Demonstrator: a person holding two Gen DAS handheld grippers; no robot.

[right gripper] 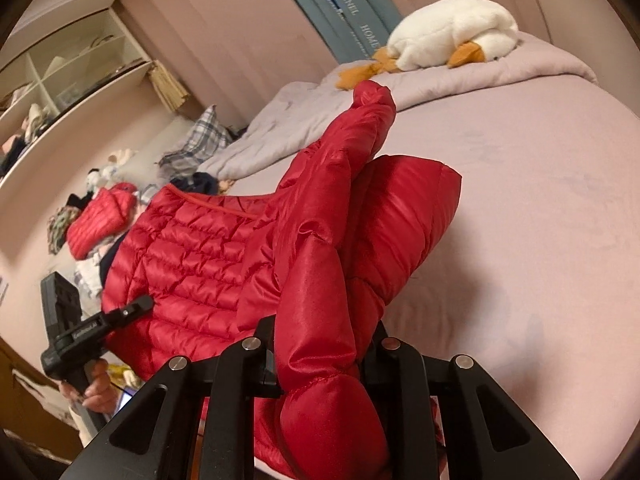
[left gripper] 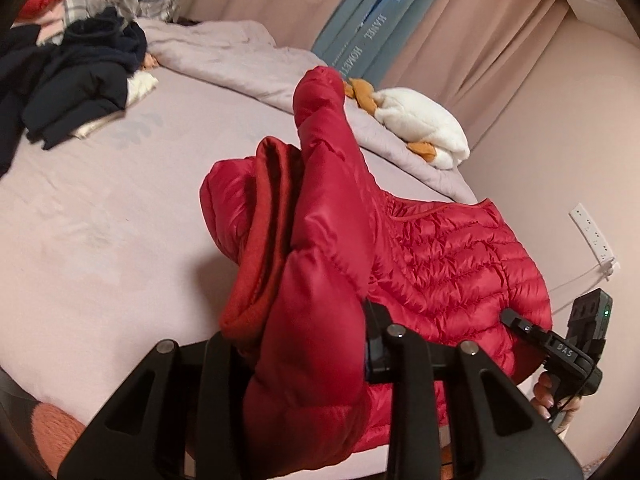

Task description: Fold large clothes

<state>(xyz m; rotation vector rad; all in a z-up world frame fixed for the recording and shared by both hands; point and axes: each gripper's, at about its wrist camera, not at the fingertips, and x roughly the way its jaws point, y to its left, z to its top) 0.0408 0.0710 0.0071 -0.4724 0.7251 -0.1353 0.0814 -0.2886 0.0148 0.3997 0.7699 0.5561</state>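
Item: red quilted down jacket [left gripper: 440, 256], lifted off the lilac-sheeted bed [left gripper: 100, 208] and hanging between two grippers, its body spread at 3 o'clock in the left wrist view and at 9 o'clock in the right wrist view. Left gripper [left gripper: 320, 352] is clamped on a bunched fold with red fleece lining; right gripper [right gripper: 320, 360] is clamped on a padded sleeve fold. Also present: white plush goose [right gripper: 452, 32] at 1 o'clock, dark clothes pile [left gripper: 72, 80] at 10 o'clock.
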